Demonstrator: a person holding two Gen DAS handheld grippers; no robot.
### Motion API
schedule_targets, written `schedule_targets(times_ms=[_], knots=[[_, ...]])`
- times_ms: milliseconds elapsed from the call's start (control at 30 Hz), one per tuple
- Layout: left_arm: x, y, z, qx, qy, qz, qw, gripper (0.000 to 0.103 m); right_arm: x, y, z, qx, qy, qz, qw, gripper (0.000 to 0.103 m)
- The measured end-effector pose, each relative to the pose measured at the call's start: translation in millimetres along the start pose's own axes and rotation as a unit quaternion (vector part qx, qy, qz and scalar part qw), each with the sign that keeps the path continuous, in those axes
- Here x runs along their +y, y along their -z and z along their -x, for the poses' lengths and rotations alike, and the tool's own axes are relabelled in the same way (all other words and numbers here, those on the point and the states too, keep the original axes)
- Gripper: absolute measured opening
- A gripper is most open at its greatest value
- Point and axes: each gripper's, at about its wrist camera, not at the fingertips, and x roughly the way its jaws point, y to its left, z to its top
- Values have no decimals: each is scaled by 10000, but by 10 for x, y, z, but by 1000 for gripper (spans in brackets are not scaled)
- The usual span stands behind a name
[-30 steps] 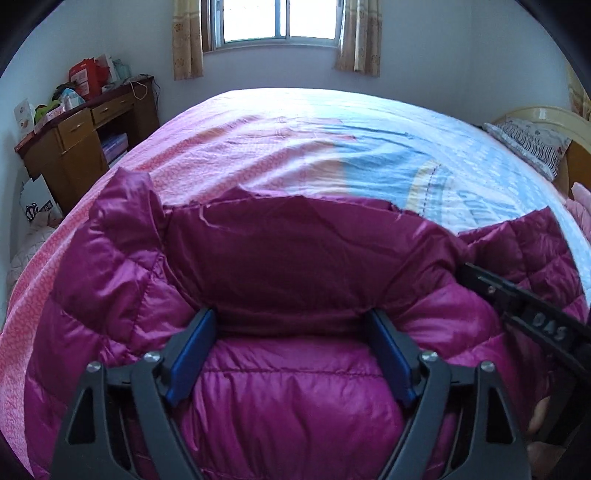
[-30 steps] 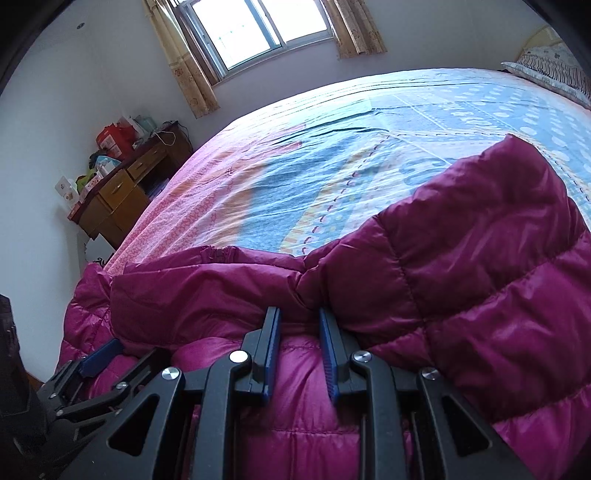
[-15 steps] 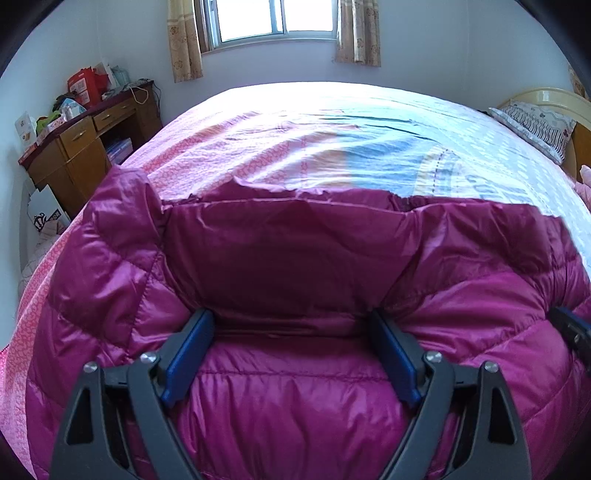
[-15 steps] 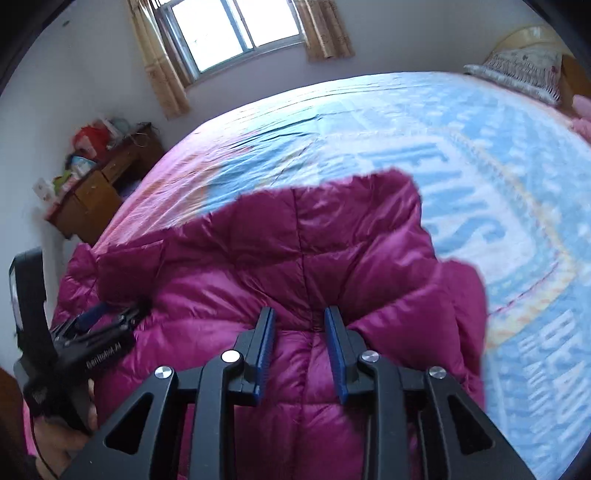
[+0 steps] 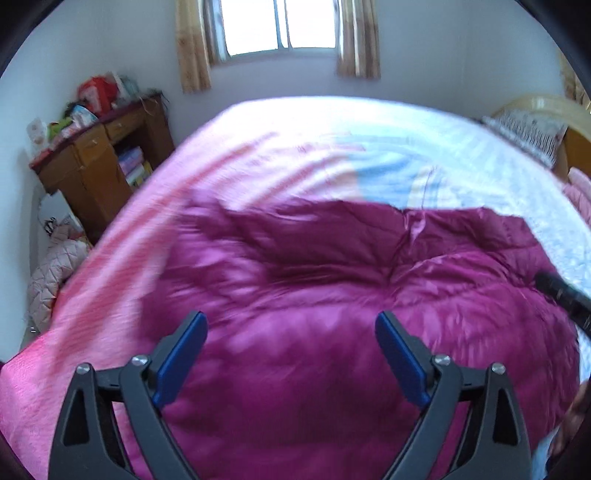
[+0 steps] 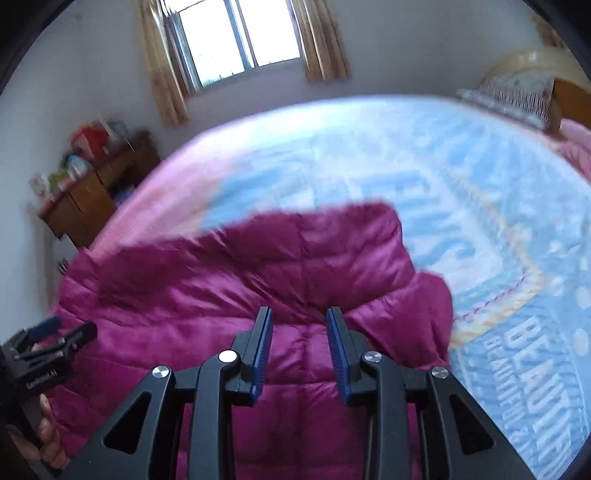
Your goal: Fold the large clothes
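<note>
Right now my left gripper [image 5: 291, 350] hangs above the magenta puffer jacket [image 5: 332, 314] with its jaws spread wide and opening further; nothing sits between the blue pads [image 5: 181, 354], and they touch no fabric. My right gripper [image 6: 299, 347] has its jaws only a little way apart, the gap no wider than a narrow slot, and I see empty air between its pads over the quilted surface, so it holds nothing. From the right wrist view the jacket lies bunched on the near left part of the bed [image 6: 480, 206], on a bedspread that is pink at the left and pale blue with large lettering at the right. 1 quilted panel is folded over the rest, its straight edge towards the middle of the bed. At the left edge of that view a hand [image 6: 48, 435] grips the handle of the left gripper. A wooden desk [image 5: 99, 162] with clutter on top stands against the wall left of the bed, a curtained window [image 5: 280, 26] is behind, and a patterned pillow [image 5: 528, 129] lies at the far right. Both views are blurred.
</note>
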Motion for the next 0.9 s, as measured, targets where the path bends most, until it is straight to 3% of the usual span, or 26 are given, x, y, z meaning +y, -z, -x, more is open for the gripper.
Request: schedule_targets(times_ms=[67, 167, 267, 367, 433, 633, 733, 900], knots=[[253, 131, 238, -209, -124, 183, 9995, 99, 207, 42, 227, -225, -335, 258, 9989, 31], [718, 417, 498, -333, -135, 1001, 9943, 100, 631, 203, 338, -105, -711, 703, 9949, 31], [1063, 718, 586, -233, -65, 1846, 9825, 100, 916, 383, 209, 308, -1047, 695, 9916, 31], [1209, 1006, 598, -142, 102, 2491, 9683, 100, 1095, 643, 57, 543, -989, 829, 9901, 31], [1179, 1104, 564, -98, 292, 2728, 9616, 100, 1147, 801, -89, 639, -748, 1048, 9896, 32], [892, 1240, 337, 36, 806, 3044, 9491, 100, 1087, 850, -119, 605, -803, 1048, 9894, 32], [809, 1167, 309, -139, 680, 2991, 9517, 101, 1097, 862, -111, 592, -768, 1089, 9893, 32], [811, 1081, 201, -302, 860, 3432, 9348, 98, 1133, 856, -115, 592, -748, 1118, 9891, 32]])
